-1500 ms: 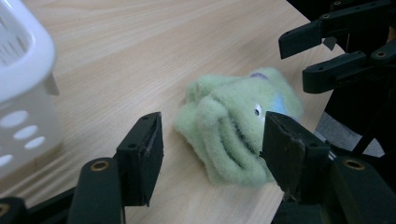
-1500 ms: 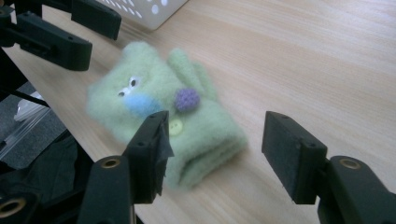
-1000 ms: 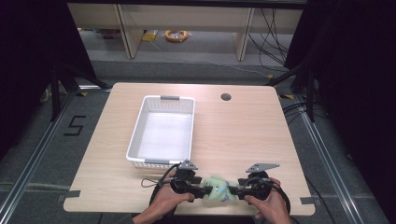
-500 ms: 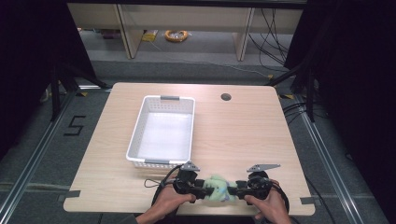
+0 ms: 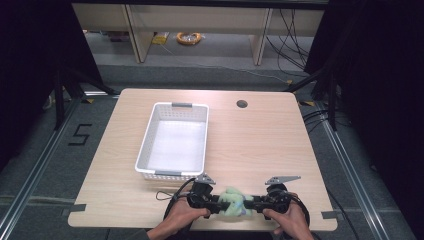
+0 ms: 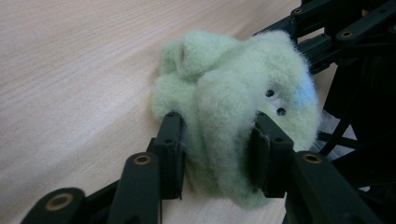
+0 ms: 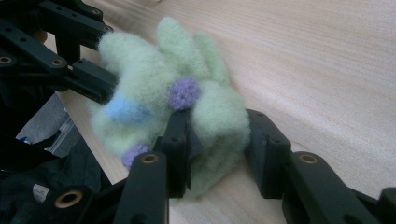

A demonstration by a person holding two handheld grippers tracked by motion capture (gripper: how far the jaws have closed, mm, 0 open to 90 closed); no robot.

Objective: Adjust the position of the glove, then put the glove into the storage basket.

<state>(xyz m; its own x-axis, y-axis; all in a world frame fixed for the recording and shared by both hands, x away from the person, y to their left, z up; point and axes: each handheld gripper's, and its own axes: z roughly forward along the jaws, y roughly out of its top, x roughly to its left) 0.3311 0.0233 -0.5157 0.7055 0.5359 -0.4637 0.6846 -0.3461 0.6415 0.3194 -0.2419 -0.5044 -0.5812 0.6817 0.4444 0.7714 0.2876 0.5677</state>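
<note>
A fluffy pale-green soft toy [image 5: 232, 201] with purple and blue spots lies on the table near its front edge, between my two grippers. In the left gripper view, my left gripper [image 6: 217, 154] has just been closing, and its pads press into the green fluff [image 6: 233, 79] from both sides. My right gripper [image 7: 219, 149] has also just been closing and squeezes the other end of the toy [image 7: 149, 70]. In the high view the left gripper [image 5: 222, 204] and right gripper [image 5: 247, 205] point at each other, each held by a hand.
A white perforated basket [image 5: 150, 135] stands behind the grippers, left of centre on the wooden table [image 5: 260, 145]. A round cable hole [image 5: 242, 104] sits near the table's far edge. The front edge lies just under the hands.
Both pairs of jaws have drawn in on the green toy, which looks more bunched. The hands have stayed where they were.
</note>
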